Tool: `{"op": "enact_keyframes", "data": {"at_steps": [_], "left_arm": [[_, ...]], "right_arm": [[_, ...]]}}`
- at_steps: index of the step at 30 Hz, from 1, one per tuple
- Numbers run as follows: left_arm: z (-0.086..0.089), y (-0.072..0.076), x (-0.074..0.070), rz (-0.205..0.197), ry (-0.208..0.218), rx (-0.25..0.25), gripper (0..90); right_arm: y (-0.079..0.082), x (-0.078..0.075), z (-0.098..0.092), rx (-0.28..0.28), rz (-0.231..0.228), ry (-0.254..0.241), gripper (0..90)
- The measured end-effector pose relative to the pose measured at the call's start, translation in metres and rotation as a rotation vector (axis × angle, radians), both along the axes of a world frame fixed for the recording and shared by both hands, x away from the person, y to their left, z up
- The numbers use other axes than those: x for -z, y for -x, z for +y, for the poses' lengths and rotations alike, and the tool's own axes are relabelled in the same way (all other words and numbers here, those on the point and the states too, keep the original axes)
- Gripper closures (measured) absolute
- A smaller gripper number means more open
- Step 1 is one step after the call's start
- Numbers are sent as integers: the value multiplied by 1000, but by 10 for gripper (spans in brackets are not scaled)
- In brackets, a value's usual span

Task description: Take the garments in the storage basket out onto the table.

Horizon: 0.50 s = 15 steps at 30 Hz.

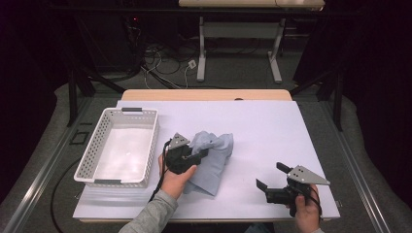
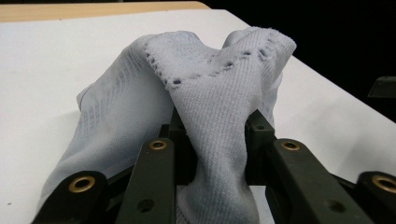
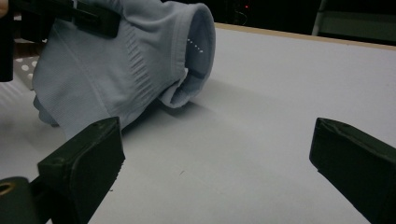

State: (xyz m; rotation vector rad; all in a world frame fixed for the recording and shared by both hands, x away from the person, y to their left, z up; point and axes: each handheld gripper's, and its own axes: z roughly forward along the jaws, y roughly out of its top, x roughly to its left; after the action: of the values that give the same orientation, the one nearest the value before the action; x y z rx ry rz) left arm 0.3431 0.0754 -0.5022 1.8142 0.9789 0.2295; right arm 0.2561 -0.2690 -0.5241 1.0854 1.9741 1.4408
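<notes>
- Clamping a fold of the pale blue sock point(image 1: 212, 158), the left claw point(image 1: 203, 154) held it bunched just above the white bench point(image 1: 272, 131).
- Right claw point(image 1: 271, 176) stood apart, empty, sock well beyond its tips.
- White basket point(image 1: 97, 145) sat beside the left claw.

Left gripper point(image 1: 203, 154), centre of the high view: black body, grey three-cornered plate on top, black cable trailing to a grey sleeve point(image 1: 153, 217) at the bottom edge. Brass-ringed pivots on the black linkage bars. Right gripper point(image 1: 272, 176), lower right: matching black body and perforated grey plate.
</notes>
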Motion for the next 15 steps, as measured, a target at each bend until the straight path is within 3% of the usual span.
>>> {"op": "enact_keyframes", "data": {"at_steps": [8, 15], "left_arm": [[-4, -2, 7, 8, 22, 1, 696], [-2, -2, 5, 12, 52, 3, 621]], "right_arm": [[0, 0, 0, -2, -3, 0, 28], [0, 0, 0, -2, -4, -2, 29]]}}
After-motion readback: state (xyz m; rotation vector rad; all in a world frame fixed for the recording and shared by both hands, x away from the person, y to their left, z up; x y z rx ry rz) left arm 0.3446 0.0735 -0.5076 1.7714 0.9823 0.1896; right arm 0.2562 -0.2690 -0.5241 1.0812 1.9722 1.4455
